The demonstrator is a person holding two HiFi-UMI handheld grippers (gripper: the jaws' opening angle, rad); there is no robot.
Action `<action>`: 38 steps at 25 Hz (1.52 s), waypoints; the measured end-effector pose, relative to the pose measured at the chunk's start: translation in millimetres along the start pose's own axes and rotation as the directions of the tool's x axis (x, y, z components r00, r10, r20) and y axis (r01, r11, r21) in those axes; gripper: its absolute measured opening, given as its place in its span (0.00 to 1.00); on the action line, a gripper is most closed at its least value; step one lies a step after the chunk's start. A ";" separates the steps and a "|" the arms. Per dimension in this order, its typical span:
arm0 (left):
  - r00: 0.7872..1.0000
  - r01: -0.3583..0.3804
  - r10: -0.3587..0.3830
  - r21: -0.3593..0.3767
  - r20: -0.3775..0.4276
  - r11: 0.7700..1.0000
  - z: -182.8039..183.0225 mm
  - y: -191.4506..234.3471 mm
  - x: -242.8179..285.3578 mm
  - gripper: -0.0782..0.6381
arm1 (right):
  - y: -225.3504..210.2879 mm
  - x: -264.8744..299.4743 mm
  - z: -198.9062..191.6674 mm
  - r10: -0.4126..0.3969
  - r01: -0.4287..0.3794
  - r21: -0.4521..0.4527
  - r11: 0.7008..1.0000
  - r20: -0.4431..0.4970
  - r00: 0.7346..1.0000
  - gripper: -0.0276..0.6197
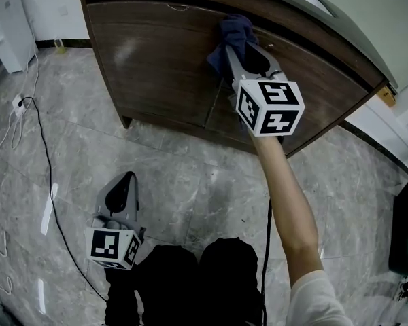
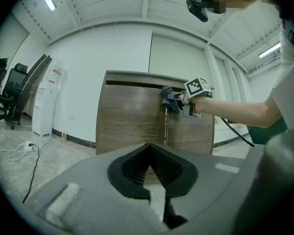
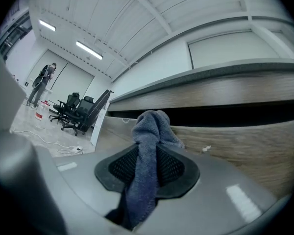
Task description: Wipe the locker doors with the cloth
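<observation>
A dark blue cloth (image 1: 236, 31) is pressed against the upper part of the brown wooden locker doors (image 1: 156, 60), close to the vertical seam (image 1: 214, 100) between two doors. My right gripper (image 1: 241, 46) is shut on it, arm stretched forward. In the right gripper view the cloth (image 3: 149, 131) hangs bunched between the pads, just below the dark gap under the locker top (image 3: 235, 116). My left gripper (image 1: 127, 178) hangs low over the floor, shut and empty, well short of the locker. From the left gripper view the cloth (image 2: 169, 98) shows at the doors' (image 2: 132, 116) top.
Grey marble floor (image 1: 183, 175) lies in front of the locker. A black cable (image 1: 49, 175) and a power strip (image 1: 17, 102) lie at the left. A white water dispenser (image 2: 44, 102) and office chairs (image 2: 5, 92) stand left of the locker. The person's dark legs (image 1: 190, 277) are below.
</observation>
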State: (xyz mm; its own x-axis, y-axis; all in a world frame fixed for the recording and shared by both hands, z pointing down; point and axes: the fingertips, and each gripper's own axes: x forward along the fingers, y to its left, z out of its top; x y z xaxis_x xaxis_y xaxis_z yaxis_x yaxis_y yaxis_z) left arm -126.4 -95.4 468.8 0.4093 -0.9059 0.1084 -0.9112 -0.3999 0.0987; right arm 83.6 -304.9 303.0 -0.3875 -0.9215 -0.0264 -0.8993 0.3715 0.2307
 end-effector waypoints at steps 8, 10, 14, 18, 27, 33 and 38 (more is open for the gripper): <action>1.000 -0.012 0.012 -0.002 -0.006 1.000 2.0 4.5 -3.9 0.11 | 10.1 3.9 -23.2 0.012 -0.011 0.023 1.000 -0.023 1.000 0.21; 1.000 -0.017 0.017 -0.002 -0.007 1.000 1.2 6.7 -4.6 0.11 | 13.5 5.0 -33.0 0.014 -0.013 0.028 1.000 -0.035 0.999 0.21; 1.000 -0.024 0.024 0.000 -0.010 1.000 0.3 11.7 -7.2 0.11 | 22.0 7.4 -55.2 0.024 -0.021 0.047 0.999 -0.065 0.998 0.21; 0.999 -0.033 0.033 0.001 -0.018 0.999 -1.1 16.8 -10.7 0.11 | 29.7 8.7 -83.1 0.035 -0.028 0.068 0.997 -0.099 0.994 0.21; 0.998 -0.051 0.051 0.001 -0.022 0.999 -2.6 25.9 -16.4 0.11 | 45.5 13.6 -134.7 0.062 -0.046 0.102 0.994 -0.158 0.986 0.20; 0.998 -0.054 0.054 0.000 -0.025 0.999 -4.1 29.1 -19.1 0.11 | 57.2 15.3 -167.0 0.084 -0.062 0.113 0.992 -0.207 0.975 0.20; 0.998 -0.057 0.057 0.001 -0.034 0.998 -8.1 31.7 -19.7 0.11 | 65.7 15.8 -195.2 0.098 -0.069 0.122 0.990 -0.246 0.964 0.20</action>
State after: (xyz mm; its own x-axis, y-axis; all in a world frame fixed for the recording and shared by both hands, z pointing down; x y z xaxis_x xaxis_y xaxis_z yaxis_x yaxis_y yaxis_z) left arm -163.0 -89.0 477.8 0.3583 -0.9219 0.1472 -0.9330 -0.3480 0.0916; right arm 58.0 -317.1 507.6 -0.4117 -0.8802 0.2361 -0.8884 0.4453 0.1112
